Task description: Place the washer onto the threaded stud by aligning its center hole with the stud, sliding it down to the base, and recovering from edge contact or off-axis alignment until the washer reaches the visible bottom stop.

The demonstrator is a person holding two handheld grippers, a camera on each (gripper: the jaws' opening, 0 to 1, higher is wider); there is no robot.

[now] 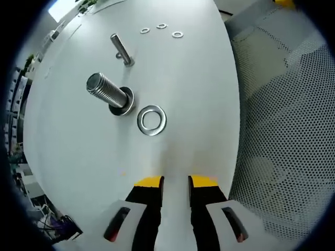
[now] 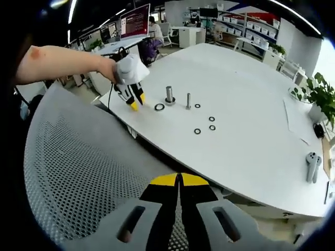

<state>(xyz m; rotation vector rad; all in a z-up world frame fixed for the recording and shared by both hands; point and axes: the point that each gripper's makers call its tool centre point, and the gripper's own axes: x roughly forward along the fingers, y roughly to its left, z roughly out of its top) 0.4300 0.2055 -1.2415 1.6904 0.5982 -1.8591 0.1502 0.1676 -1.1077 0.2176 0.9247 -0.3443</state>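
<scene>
My left gripper hangs over the white table with its jaws a narrow gap apart and empty, and the washer lies flat just beside the base of the thick threaded stud. My right gripper sits well back above a mesh chair, jaws pressed together on nothing. I worry the flat washer may skid from the fingertips, or catch tilted on the threads.
</scene>
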